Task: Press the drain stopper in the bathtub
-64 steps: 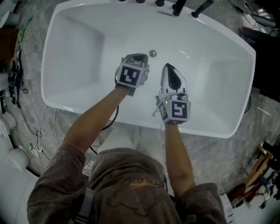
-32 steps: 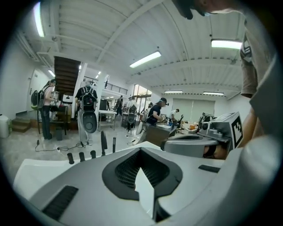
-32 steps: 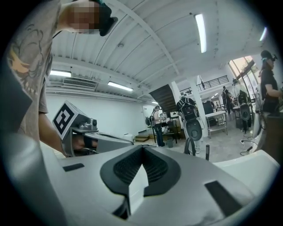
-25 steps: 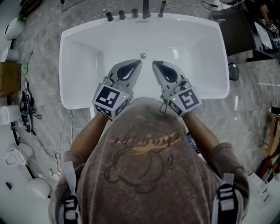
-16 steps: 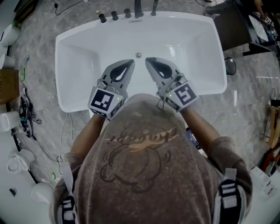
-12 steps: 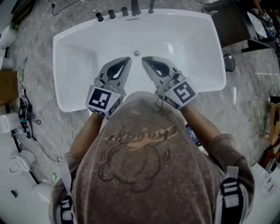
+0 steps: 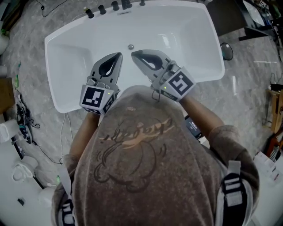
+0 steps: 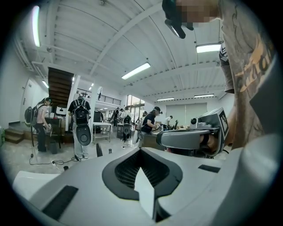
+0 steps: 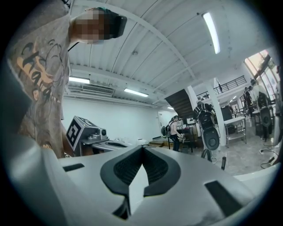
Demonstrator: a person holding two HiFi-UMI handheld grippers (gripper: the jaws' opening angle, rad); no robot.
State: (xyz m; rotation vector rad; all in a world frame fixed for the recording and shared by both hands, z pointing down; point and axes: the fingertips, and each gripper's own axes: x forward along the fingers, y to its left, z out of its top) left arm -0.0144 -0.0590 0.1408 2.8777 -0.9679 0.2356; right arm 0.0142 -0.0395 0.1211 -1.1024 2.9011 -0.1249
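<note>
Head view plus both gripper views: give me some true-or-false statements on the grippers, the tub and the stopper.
1. The left gripper and the right gripper both have their jaws together, with nothing between them. True.
2. The right gripper is pressing the drain stopper. False: the stopper lies uncovered, apart from both grippers.
3. The tap handles stand on the bathtub rim nearest the person. False: they stand on the far rim.
4. Both gripper views face the room, not the tub. True.
</note>
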